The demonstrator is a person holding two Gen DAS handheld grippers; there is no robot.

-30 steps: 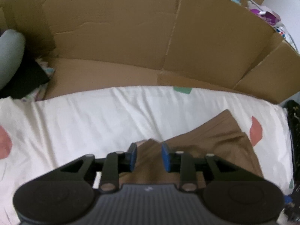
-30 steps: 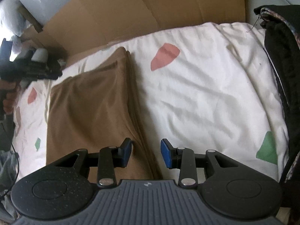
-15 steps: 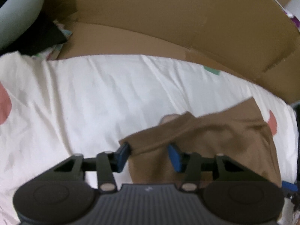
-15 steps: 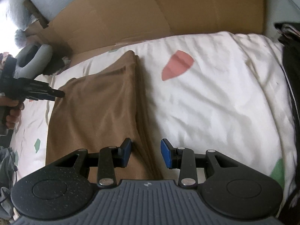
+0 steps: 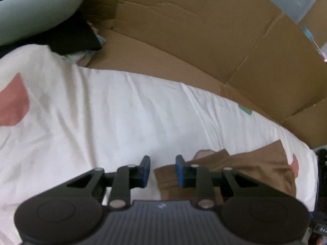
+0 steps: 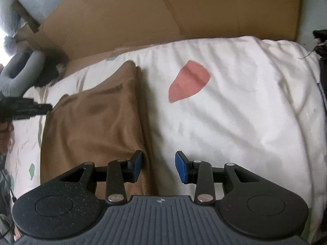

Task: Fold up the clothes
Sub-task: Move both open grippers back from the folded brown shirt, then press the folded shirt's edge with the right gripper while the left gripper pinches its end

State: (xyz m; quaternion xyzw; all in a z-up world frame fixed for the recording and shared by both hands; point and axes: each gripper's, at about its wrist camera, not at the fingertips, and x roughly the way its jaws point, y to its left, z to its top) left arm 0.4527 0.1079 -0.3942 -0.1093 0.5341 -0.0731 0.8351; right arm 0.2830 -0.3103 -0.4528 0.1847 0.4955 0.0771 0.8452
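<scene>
A brown garment (image 6: 96,122) lies folded on the white sheet (image 6: 235,122); its far end also shows as the brown garment (image 5: 245,169) in the left wrist view. My left gripper (image 5: 162,170) hovers at the garment's near left corner. Its jaws are closing, with the corner's edge in the gap but no pad pressing on it. From the right wrist view, the left gripper (image 6: 38,108) sits at the cloth's far left corner, held by a hand (image 6: 6,134). My right gripper (image 6: 159,166) stands open over the garment's right edge, its left finger (image 6: 136,164) above the cloth.
Flattened cardboard (image 5: 194,40) stands along the far side of the bed. A grey cushion (image 5: 34,6) and dark cloth (image 5: 75,38) lie at the far left. Dark clothing (image 6: 321,47) is piled at the right edge. The sheet has red (image 6: 189,81) and green patches.
The left gripper slid left off the garment; the cloth edge that lay across its jaws now sits at their right. Its jaws widened, then narrowed. The right gripper crept forward along the cloth's edge.
</scene>
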